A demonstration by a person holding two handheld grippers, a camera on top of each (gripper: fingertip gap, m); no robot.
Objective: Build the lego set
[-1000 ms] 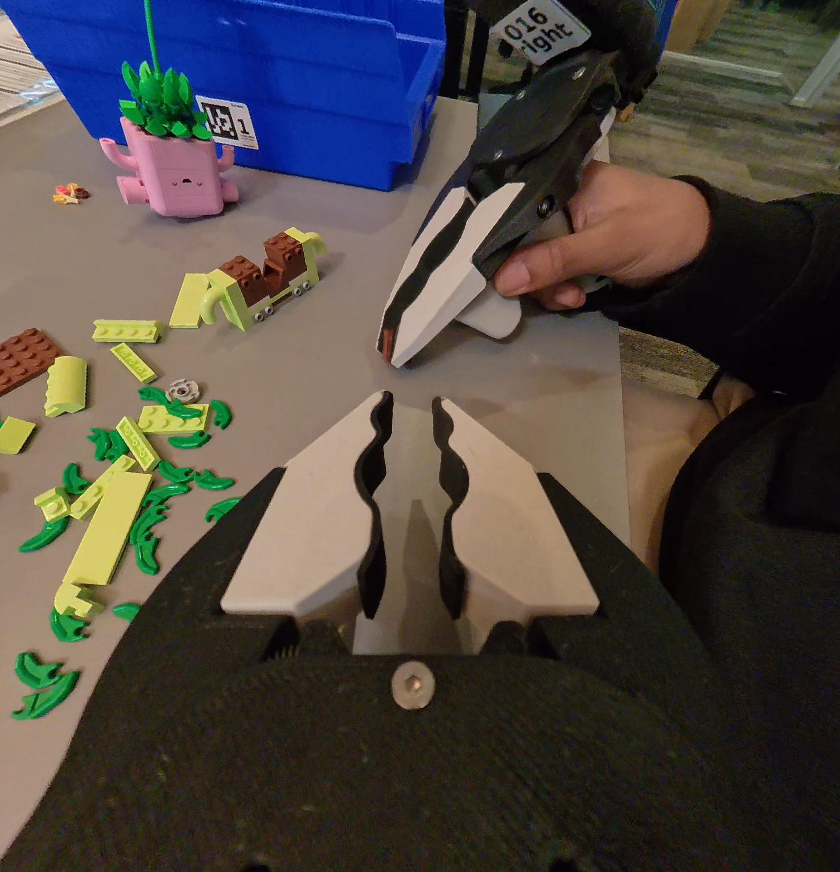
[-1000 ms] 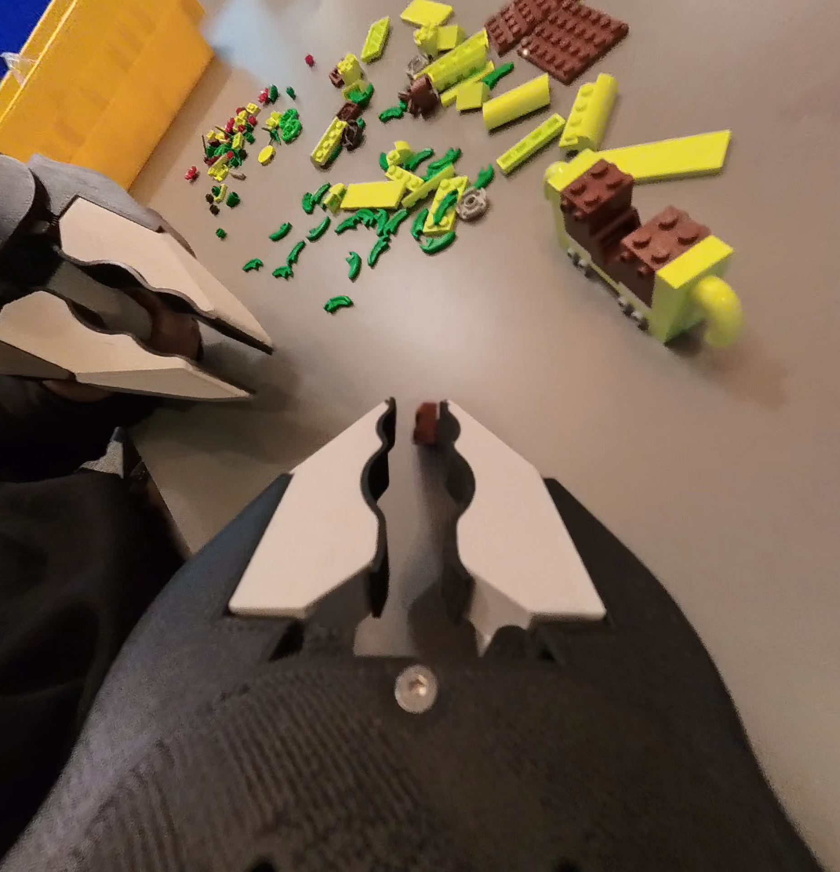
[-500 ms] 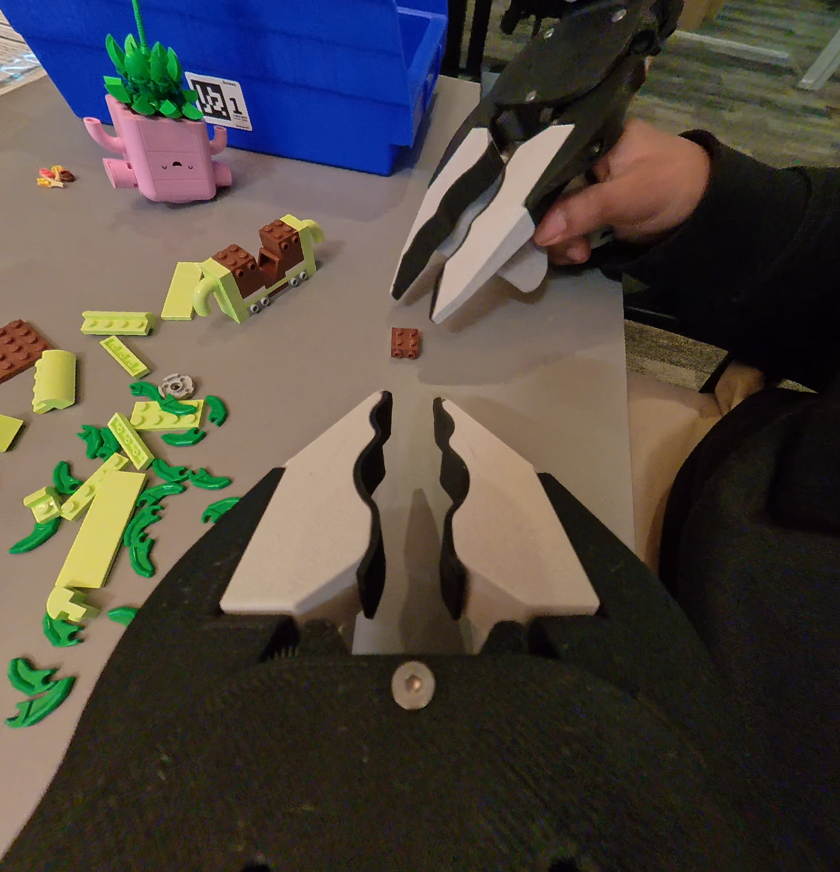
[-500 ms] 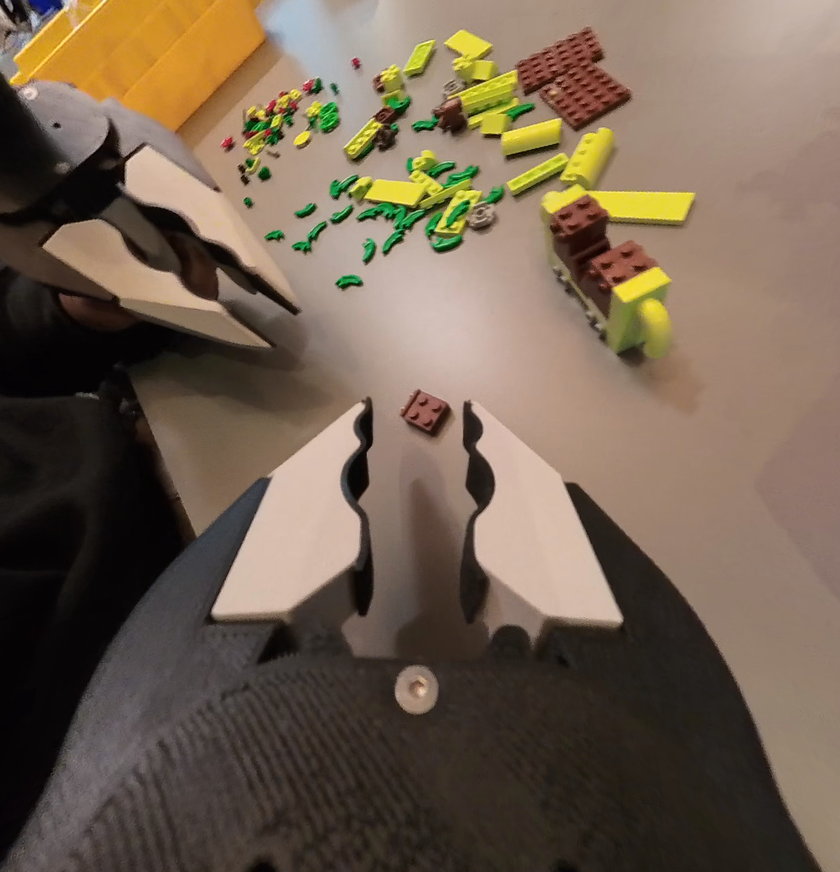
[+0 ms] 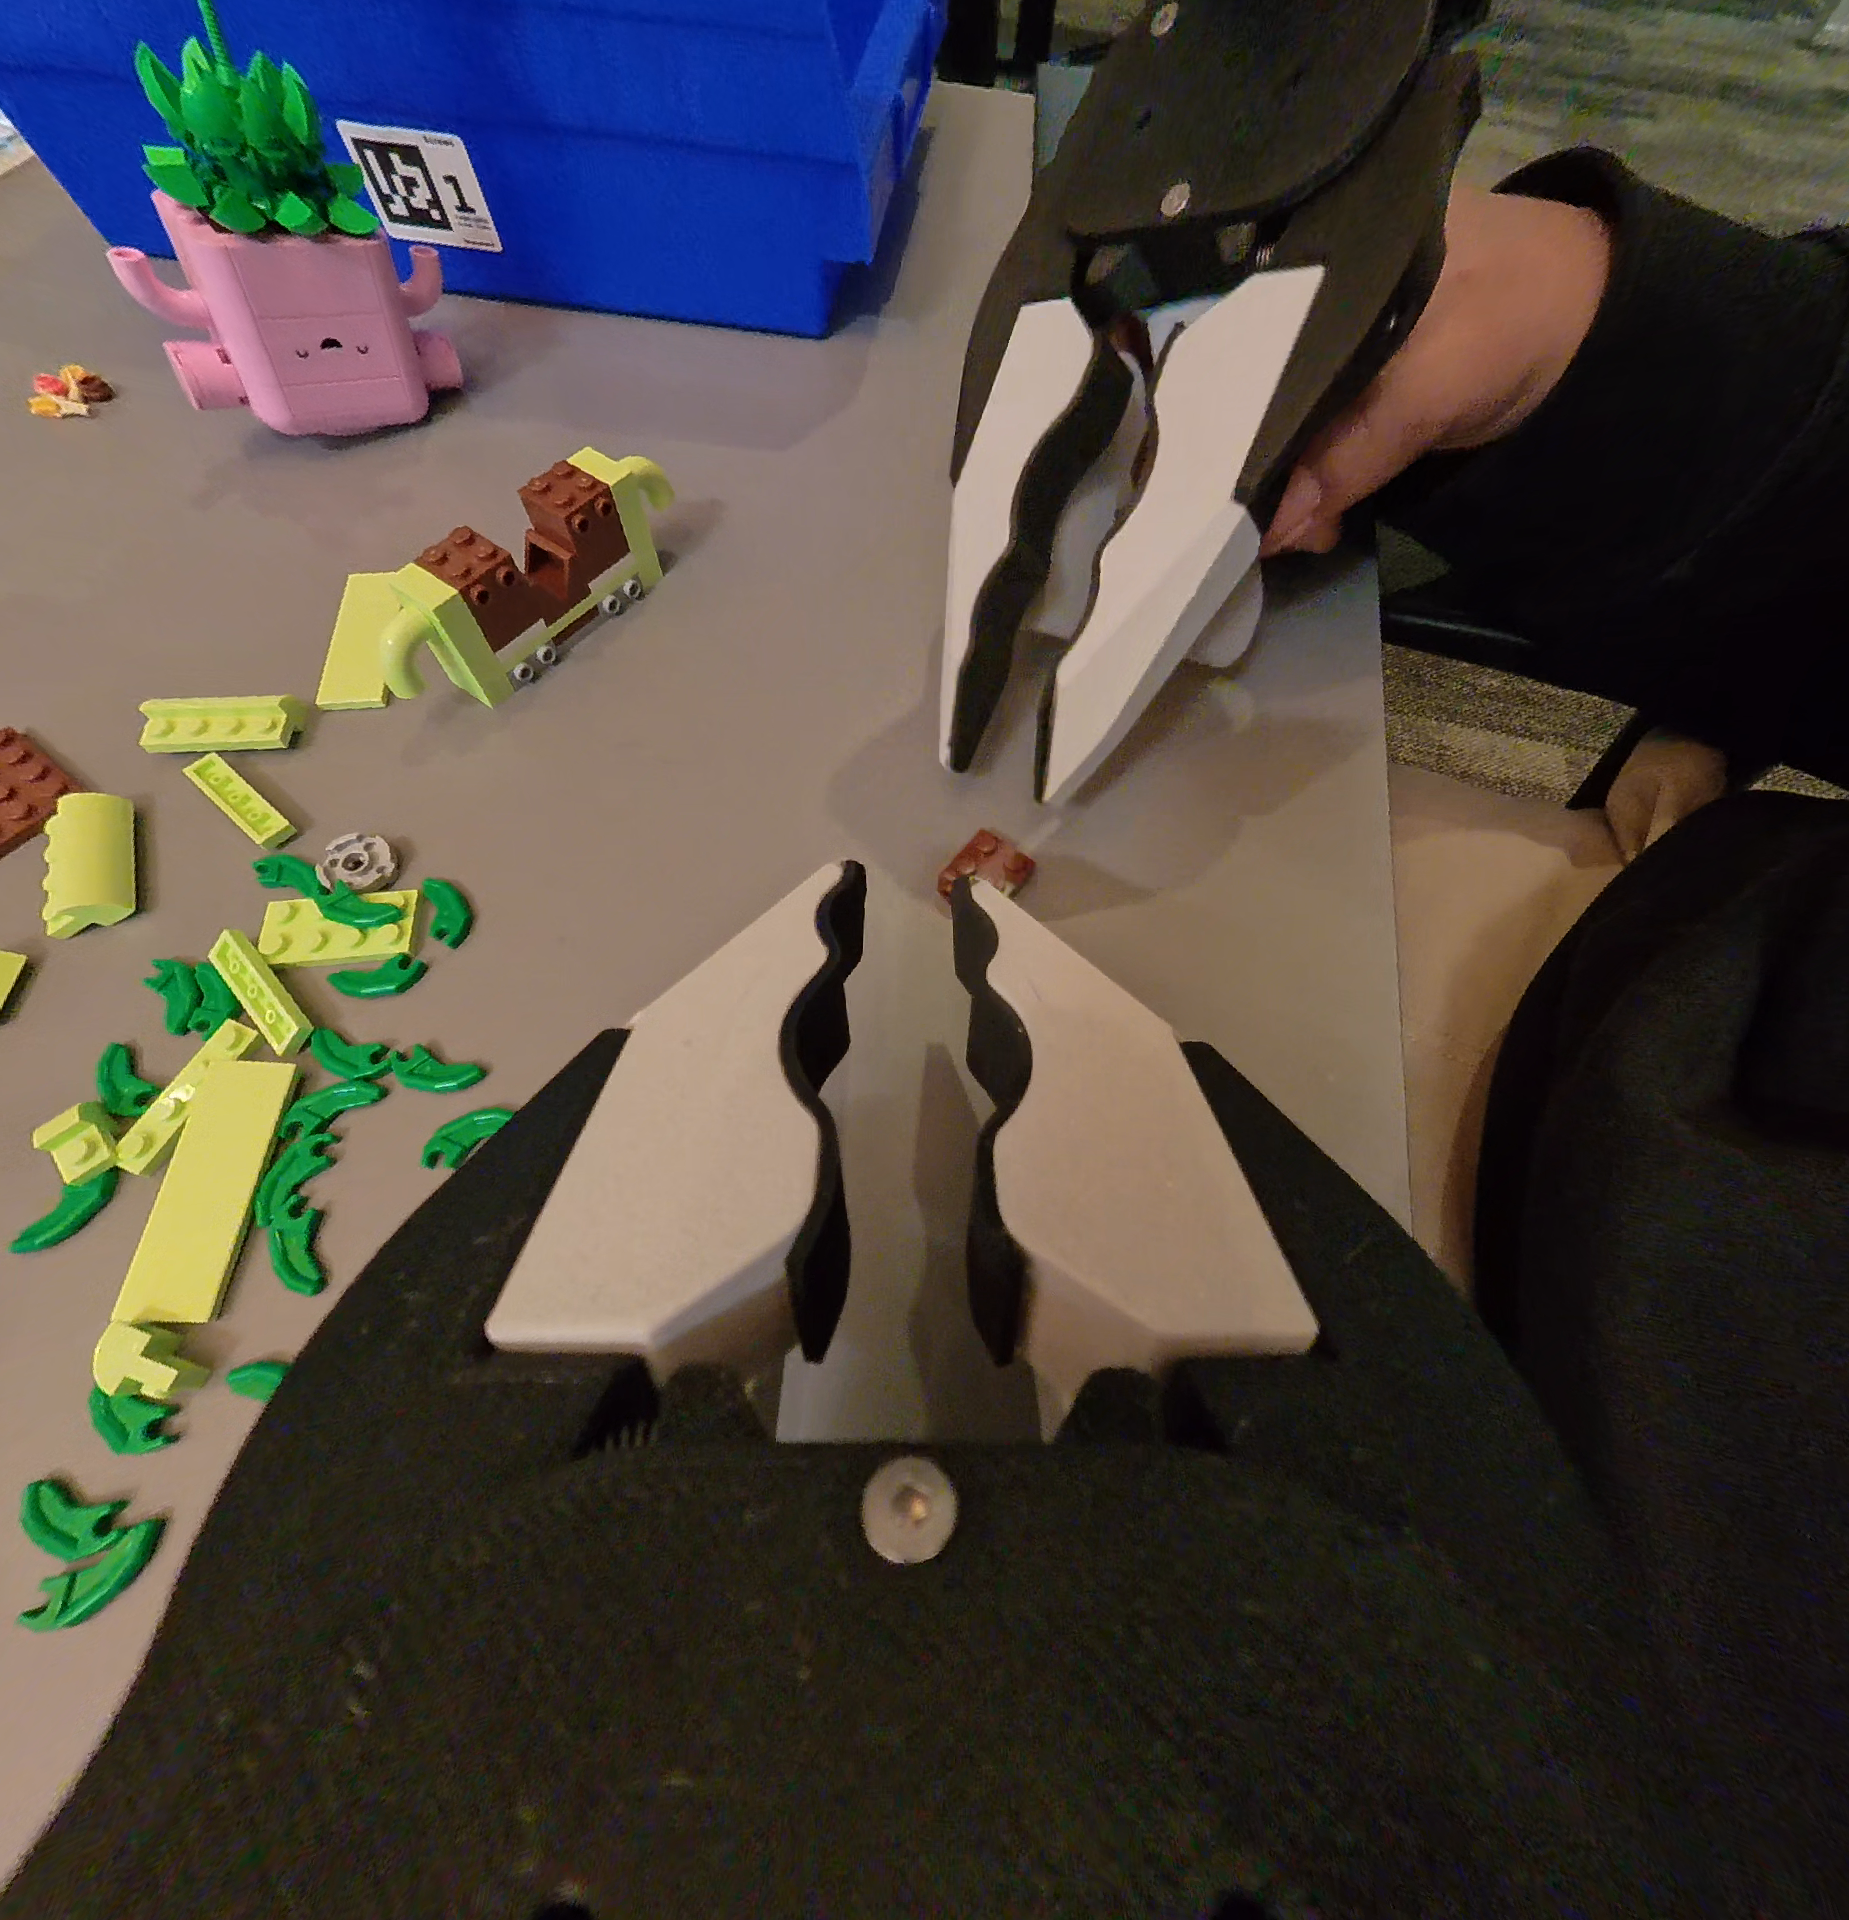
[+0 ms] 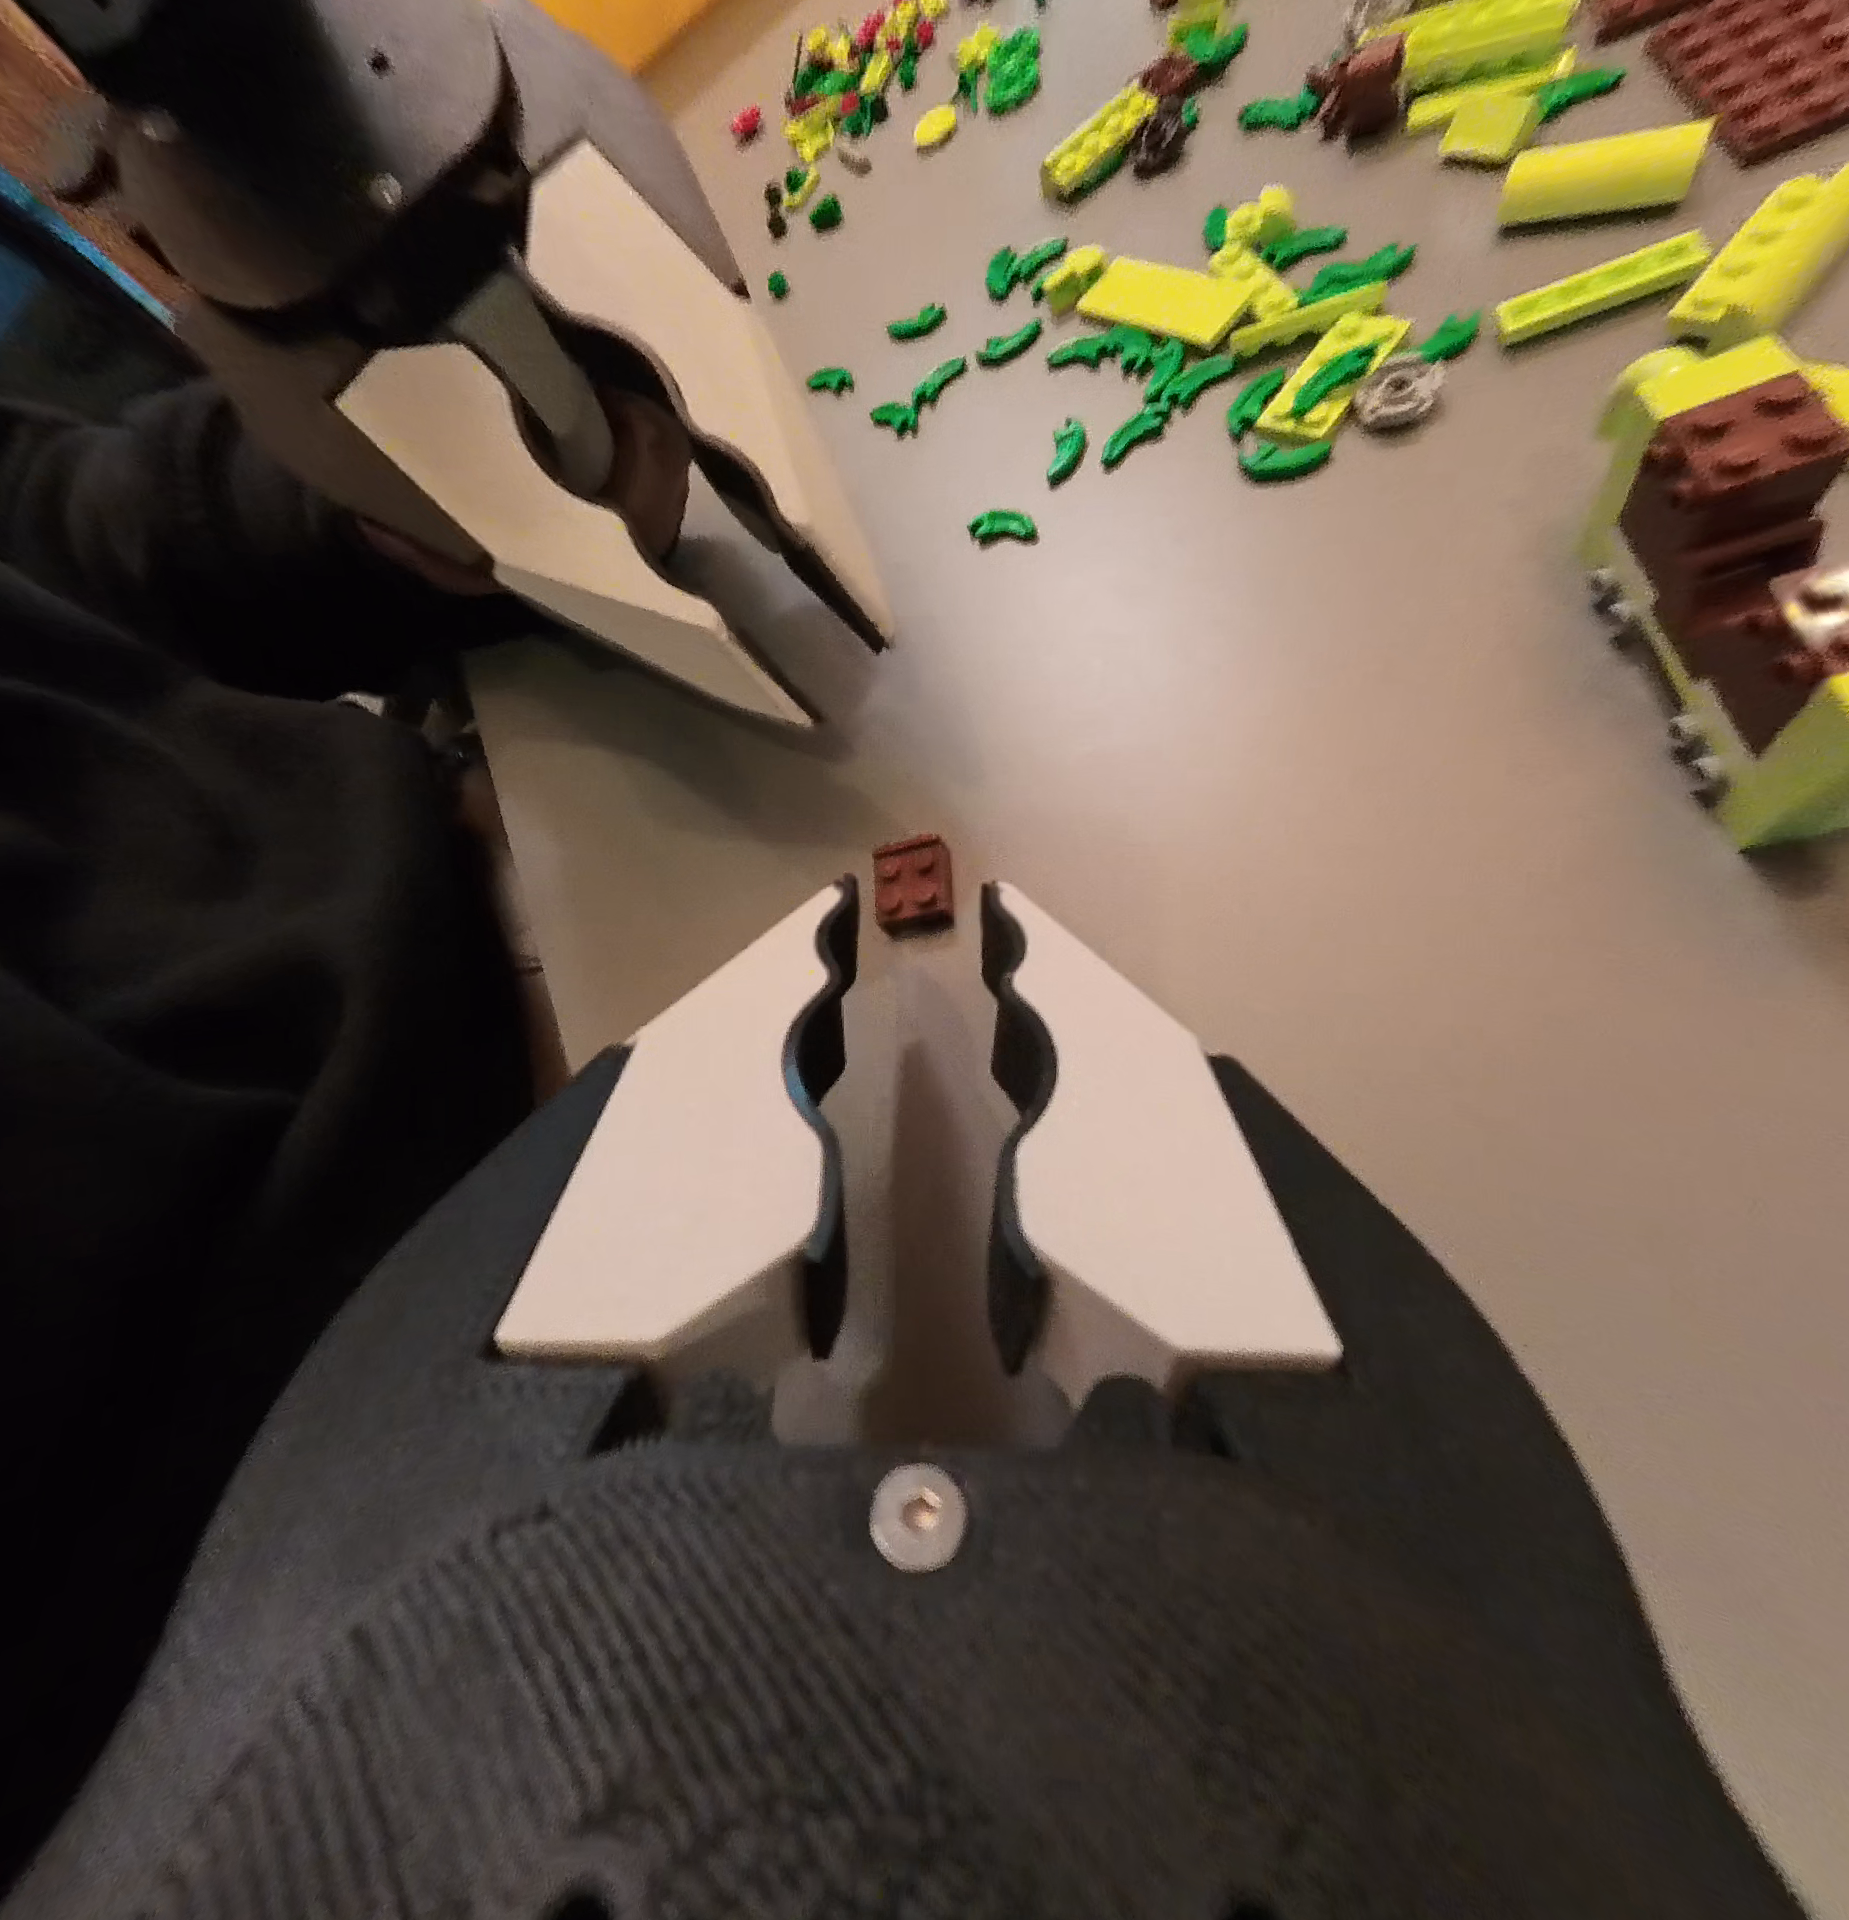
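Lying flat on grey worktop (image 5: 691, 831): small brown 2x2 plate (image 6: 913, 885), just beyond right tool (image 6: 918, 894) tips, ungripped. Left tool (image 5: 907, 888) parted, empty. Partial lime-brown build (image 5: 530, 582) at 10 o'clock.

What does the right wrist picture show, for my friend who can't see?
An open right gripper points at a small brown plate lying on a grey table. The left gripper hovers nearby, with green and lime pieces scattered beyond.

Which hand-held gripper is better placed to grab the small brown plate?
Right hand-held gripper: open, with the brown plate centred just beyond its fingertips. The left is also open, but the plate sits off its right tip.
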